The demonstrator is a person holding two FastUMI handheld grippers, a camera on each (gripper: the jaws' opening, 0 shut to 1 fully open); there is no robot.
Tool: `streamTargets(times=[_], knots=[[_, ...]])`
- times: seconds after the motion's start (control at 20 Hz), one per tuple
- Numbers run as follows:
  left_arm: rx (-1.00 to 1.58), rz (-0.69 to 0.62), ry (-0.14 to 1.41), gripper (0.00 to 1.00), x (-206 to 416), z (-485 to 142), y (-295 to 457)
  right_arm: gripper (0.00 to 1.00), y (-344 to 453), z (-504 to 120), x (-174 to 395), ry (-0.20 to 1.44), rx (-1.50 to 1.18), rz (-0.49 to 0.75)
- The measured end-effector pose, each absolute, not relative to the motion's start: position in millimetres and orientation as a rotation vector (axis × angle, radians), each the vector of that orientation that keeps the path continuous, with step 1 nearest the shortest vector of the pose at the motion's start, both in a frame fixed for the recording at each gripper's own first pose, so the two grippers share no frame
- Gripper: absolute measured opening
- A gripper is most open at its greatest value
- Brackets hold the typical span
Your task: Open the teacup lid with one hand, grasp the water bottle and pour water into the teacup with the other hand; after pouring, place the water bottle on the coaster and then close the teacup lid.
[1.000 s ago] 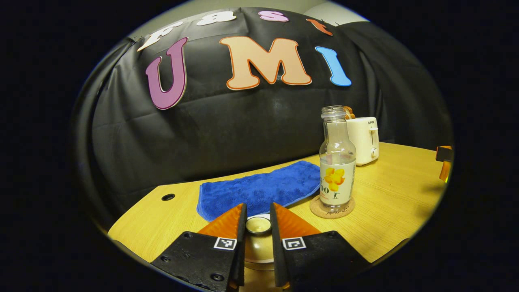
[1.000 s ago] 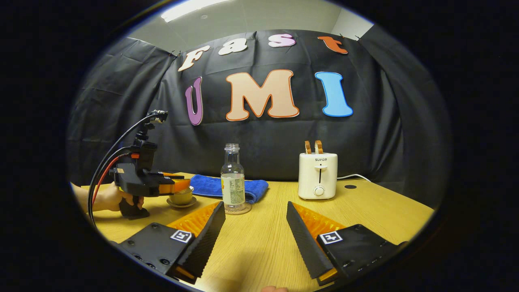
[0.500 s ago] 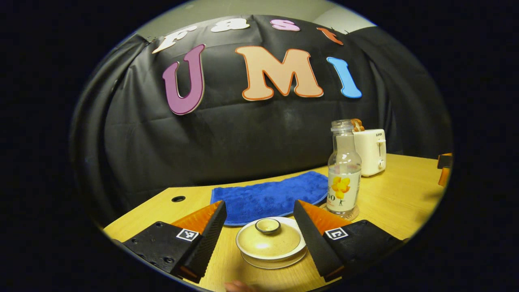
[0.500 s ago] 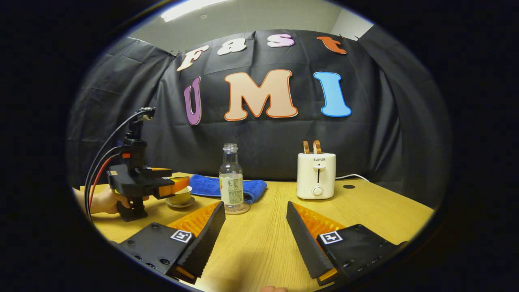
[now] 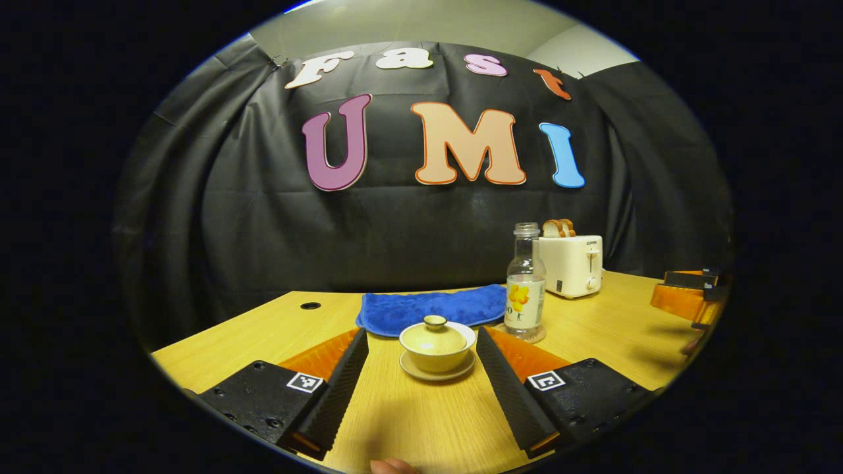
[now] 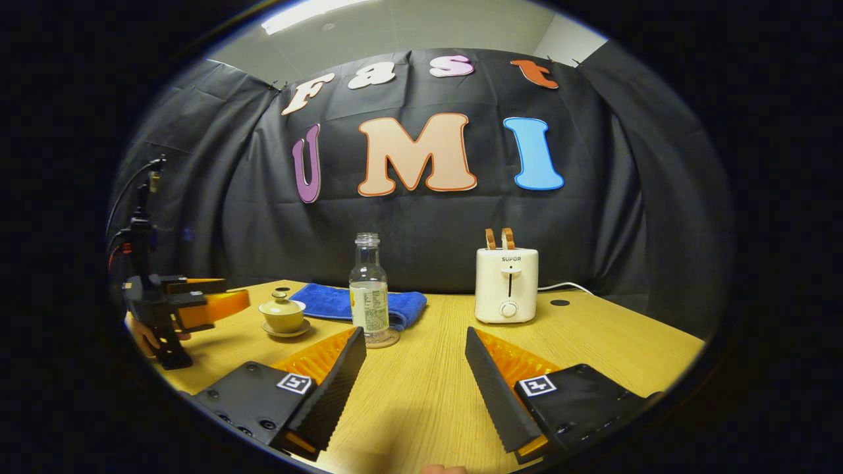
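Lidded teacup on the counter, bottle upright.
We see both tools, left tool and right tool, spread wide, holding nothing; the water bottle stands mouth-up on its coaster.

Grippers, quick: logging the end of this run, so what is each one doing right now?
Left gripper: open, holding nothing, the lidded teacup between its spread fingers, untouched.
Right gripper: open, holding nothing, above the table.

The yellow teacup stands lidded on its saucer. Just right of the teacup, the clear, uncapped water bottle stands upright on the cork coaster.
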State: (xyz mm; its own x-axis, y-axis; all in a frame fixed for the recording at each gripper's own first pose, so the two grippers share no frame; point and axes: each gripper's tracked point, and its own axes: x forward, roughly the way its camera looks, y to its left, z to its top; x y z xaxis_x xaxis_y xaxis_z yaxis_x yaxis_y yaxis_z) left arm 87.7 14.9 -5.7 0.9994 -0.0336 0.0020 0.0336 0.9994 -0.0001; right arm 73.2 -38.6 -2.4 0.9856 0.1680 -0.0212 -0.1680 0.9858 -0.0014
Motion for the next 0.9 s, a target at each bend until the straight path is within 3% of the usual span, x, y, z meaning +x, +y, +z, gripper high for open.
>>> streamTargets(times=[0.2, 0.4, 0.75, 0.8, 0.9], knots=[[-0.013, -0.013, -0.003, 0.96, 48.9, -5.6, 12.9, 1.00, -38.7, -2.2, 63.9, 0.023, -0.003, 0.163], [-0.012, -0.007, -0.003, 0.96, 18.4, -5.9, 10.5, 0.97, -38.6, -1.4, 47.8, 0.022, -0.003, 0.157], [-0.009, 0.071, 0.007, 0.97, 7.0, -8.4, 19.1, 0.97, -28.3, 0.0, 7.0, 0.021, -0.004, 0.131], [-0.007, 0.064, 0.004, 0.97, 6.6, -7.4, 16.2, 0.92, -27.9, 0.4, 3.5, 0.020, -0.005, 0.117], [-0.008, 0.052, 0.003, 0.96, 6.4, -7.2, 13.9, 0.92, -29.7, 0.4, 0.2, 0.018, -0.006, 0.084]])
